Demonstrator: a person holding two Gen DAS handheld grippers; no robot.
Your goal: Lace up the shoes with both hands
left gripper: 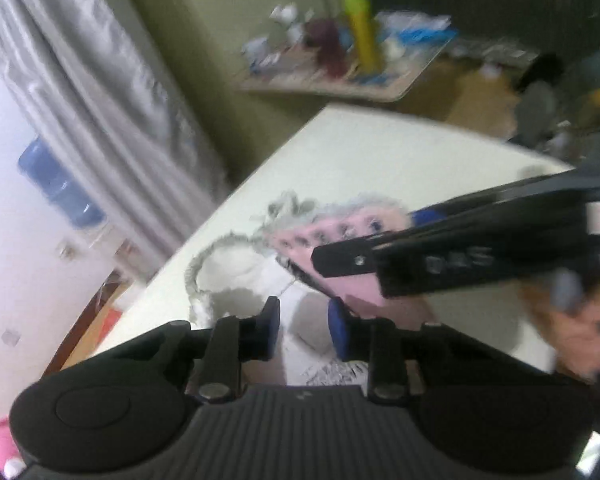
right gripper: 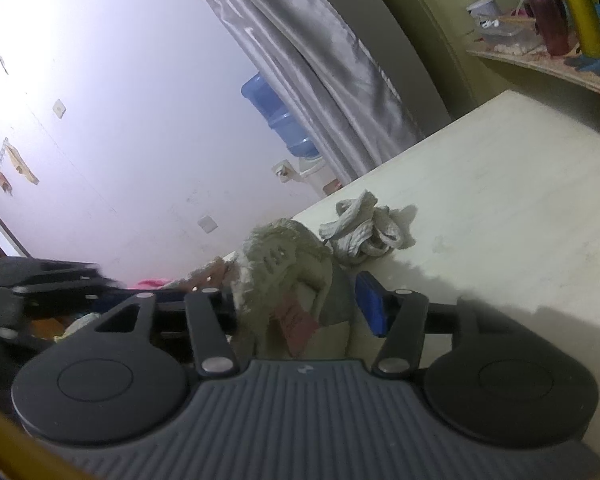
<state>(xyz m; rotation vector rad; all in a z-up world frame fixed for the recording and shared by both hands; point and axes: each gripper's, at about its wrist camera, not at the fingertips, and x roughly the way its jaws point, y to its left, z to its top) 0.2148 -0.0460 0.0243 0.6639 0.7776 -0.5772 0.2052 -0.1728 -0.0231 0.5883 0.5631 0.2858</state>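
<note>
Landmark: the cream table (right gripper: 500,184); every place below is given relative to it.
Shoe: a pink shoe (left gripper: 340,236) with a fuzzy grey collar lies on the table near the edge facing the curtain. A row of lace holes shows along its upper; the left wrist view is blurred, so finer detail cannot be told.
Shoe, right wrist view: the shoe (right gripper: 288,276) fills the gap ahead of the camera, opening and pink lining turned toward it.
Lace: a bundled pale lace (right gripper: 364,228) lies loose on the table top, just beyond the shoe and touching or nearly touching it.
Left gripper: the left gripper (left gripper: 303,326) hangs over the table at the shoe's opening. Its blue pads (left gripper: 337,330) stand apart with nothing clamped between them.
Right gripper: the right gripper (right gripper: 300,304) is low over the table, its fingers spread wide to either side of the shoe. Only one blue pad (right gripper: 372,304) shows; the other is hidden behind the shoe. Whether the pads touch the shoe cannot be told.
Right gripper, left wrist view: it (left gripper: 452,256) reaches across the shoe from the right, a hand (left gripper: 572,320) behind it.
Surroundings: a grey curtain (right gripper: 324,76) and a blue water bottle (right gripper: 278,120) beyond the table's edge; a cluttered shelf (right gripper: 548,60) past its far corner.
</note>
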